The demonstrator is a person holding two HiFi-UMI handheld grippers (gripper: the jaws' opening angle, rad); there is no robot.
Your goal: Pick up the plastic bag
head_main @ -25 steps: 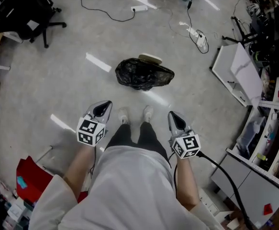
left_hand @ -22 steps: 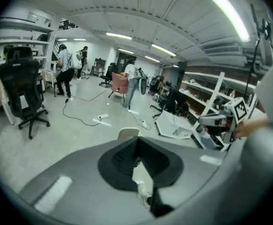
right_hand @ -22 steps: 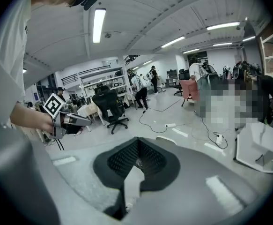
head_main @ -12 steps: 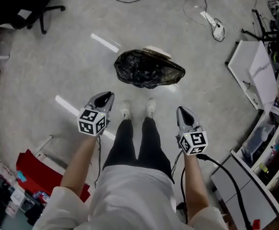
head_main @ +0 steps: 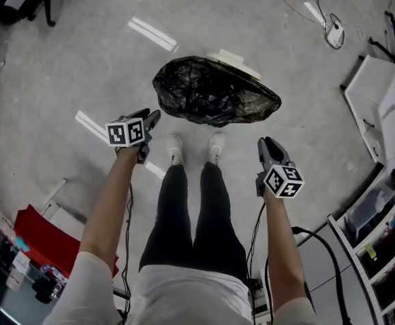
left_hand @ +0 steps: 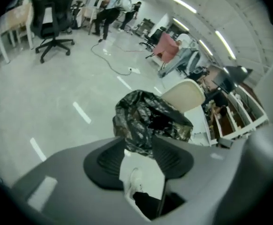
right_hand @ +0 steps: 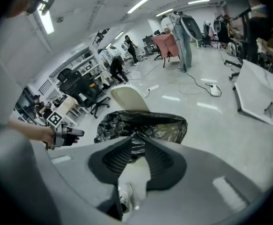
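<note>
A crumpled black plastic bag [head_main: 214, 92] lies on the grey floor just ahead of the person's white shoes [head_main: 175, 147]. My left gripper [head_main: 154, 116] hangs short of the bag's left end without touching it. My right gripper [head_main: 265, 143] is near the bag's right end, also apart from it. The left gripper view has the bag [left_hand: 148, 121] beyond the jaws of that gripper [left_hand: 138, 146]. So does the right gripper view, with the bag [right_hand: 141, 123] past that gripper [right_hand: 137, 146]. Both pairs of jaws have just been opening, and only floor shows between them.
A cream rounded object [head_main: 234, 59] leans behind the bag. A white board [head_main: 380, 107] and shelving [head_main: 387, 215] stand at the right. Cables and a power strip [head_main: 333, 32] lie at the back right. A red item [head_main: 41, 239] sits at the lower left. Office chair [left_hand: 52, 18] far left.
Both grippers have dropped toward the floor and come closer to the bag, which looks larger now. Their jaws were shut together earlier and stand parted now.
</note>
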